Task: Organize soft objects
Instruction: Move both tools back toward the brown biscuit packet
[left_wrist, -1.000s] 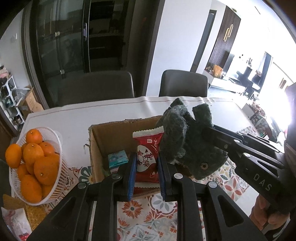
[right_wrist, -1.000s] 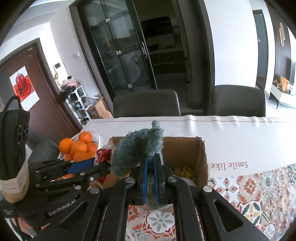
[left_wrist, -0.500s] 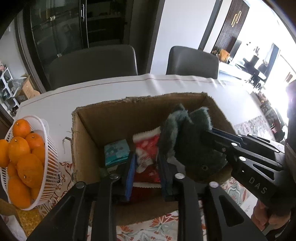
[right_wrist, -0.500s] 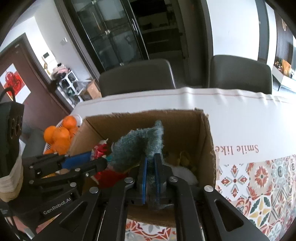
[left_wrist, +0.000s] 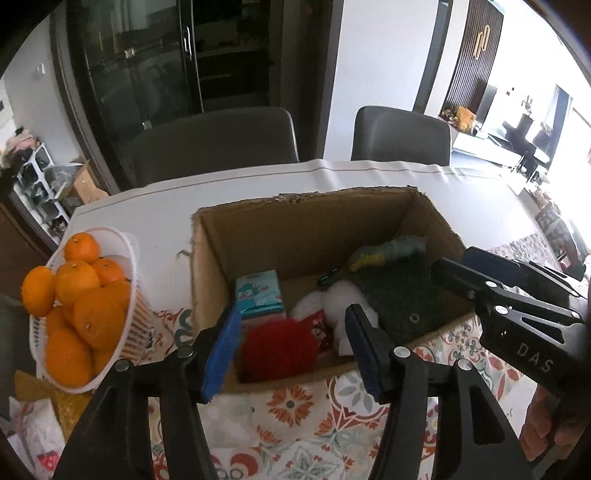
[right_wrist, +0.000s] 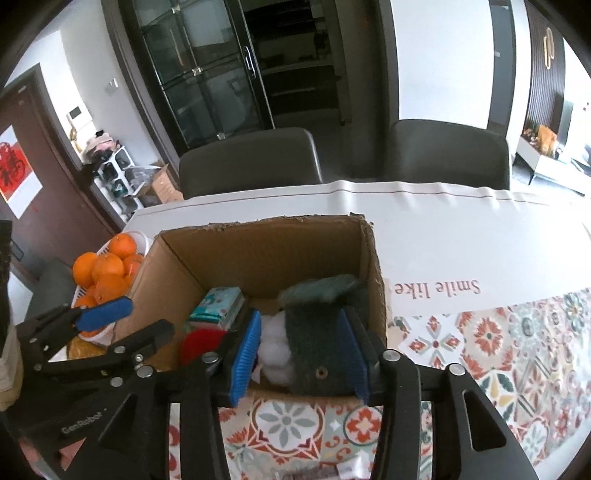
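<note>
Both our claws hang over the cardboard box on the counter, jaws opening. The left claw is empty above the red packet; the right claw straddles the dark green plush, which lies inside the box. We should finish spreading both, then lift straight up so neither claw snags.

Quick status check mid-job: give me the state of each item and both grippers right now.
Open-topped brown cardboard box: upright on the table, partly filled.
Dark green fuzzy cloth: lying in the box, released.
Red snack packet: lying in the box, released.
Teal tissue pack: in the box.
White plastic basket: full of oranges, beside the box.
Left gripper: jaws opening, nothing held.
Right gripper: jaws opening, off the cloth.
</note>
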